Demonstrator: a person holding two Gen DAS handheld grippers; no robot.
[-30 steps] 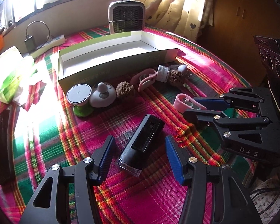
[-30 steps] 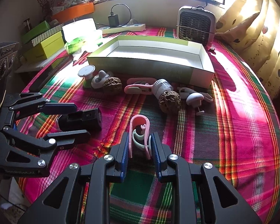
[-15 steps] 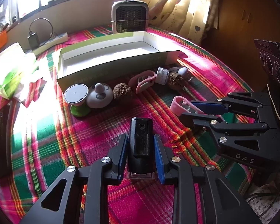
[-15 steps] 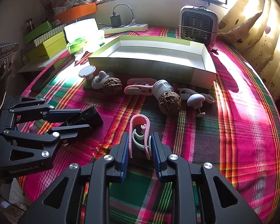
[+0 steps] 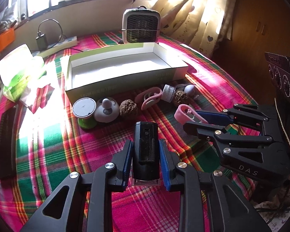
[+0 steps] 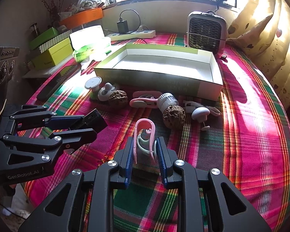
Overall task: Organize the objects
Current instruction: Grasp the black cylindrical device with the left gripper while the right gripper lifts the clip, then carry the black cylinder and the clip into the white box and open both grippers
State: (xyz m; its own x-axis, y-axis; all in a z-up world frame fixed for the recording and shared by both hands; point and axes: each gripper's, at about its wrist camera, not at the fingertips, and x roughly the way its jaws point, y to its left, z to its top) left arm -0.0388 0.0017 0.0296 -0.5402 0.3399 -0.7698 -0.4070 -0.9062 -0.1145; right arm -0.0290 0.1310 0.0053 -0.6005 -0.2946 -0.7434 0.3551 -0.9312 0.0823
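My left gripper [image 5: 145, 142] is shut on a black box-shaped device [image 5: 146, 135], which points straight out between the blue pads over the plaid cloth. In the right wrist view the same gripper [image 6: 89, 125] holds the device [image 6: 95, 118] at the left. My right gripper [image 6: 145, 141] is shut on a pink clip [image 6: 144, 124] with a pale inner piece, standing upright between its pads. The left wrist view shows that gripper [image 5: 191, 118] and the clip [image 5: 180, 111] at the right. An open white-lined box [image 5: 125, 83] lies beyond both.
In front of the box lie a round pad on a green base [image 5: 84, 108], a grey knob [image 5: 106, 111], two walnuts [image 6: 118, 96] [image 6: 173, 116], another pink clip [image 6: 145, 101], a white jar [image 6: 167, 100] and a mushroom-shaped piece [image 6: 200, 114]. A small heater [image 6: 206, 31] stands behind.
The left gripper's jaws have closed on the black device, which turned from lying slantwise to in line with the fingers. The right gripper has kept its grip on the pink clip.
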